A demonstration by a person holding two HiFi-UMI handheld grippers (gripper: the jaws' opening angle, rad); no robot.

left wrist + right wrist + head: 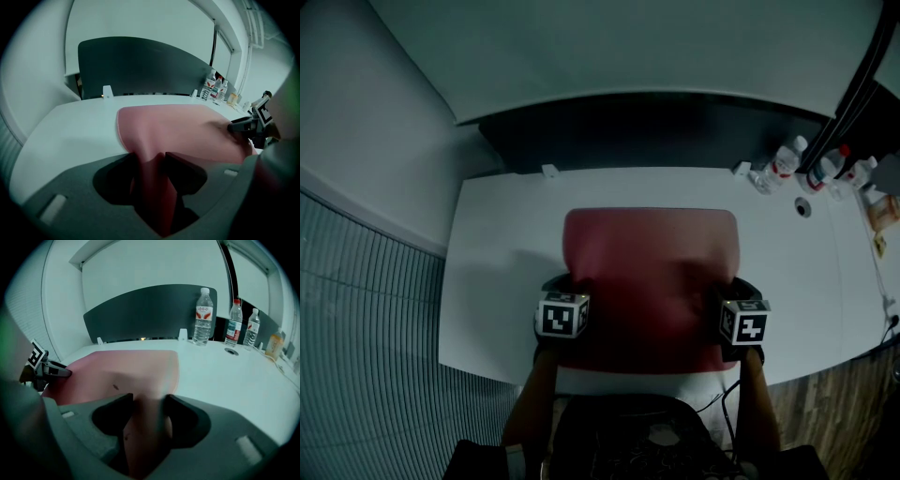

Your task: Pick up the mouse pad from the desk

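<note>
A large red mouse pad point(652, 272) lies flat on the white desk point(502, 244), with its near edge at the desk's front. My left gripper point(566, 285) is on the pad's near-left edge. In the left gripper view the pad point(187, 126) bunches up into a fold pinched between my jaws point(150, 160). My right gripper point(741, 285) is on the near-right edge. There the pad point(126, 371) rises as a fold that fills the gap between the jaws point(149, 401). Each gripper shows in the other's view, the right gripper point(243, 125) and the left gripper point(51, 371).
Three water bottles point(783, 164) stand at the desk's far right, by a cable hole point(803, 207) and a small orange bottle point(273, 344). A dark partition point(656, 131) runs along the back edge. The desk ends close on the left, with ribbed floor below.
</note>
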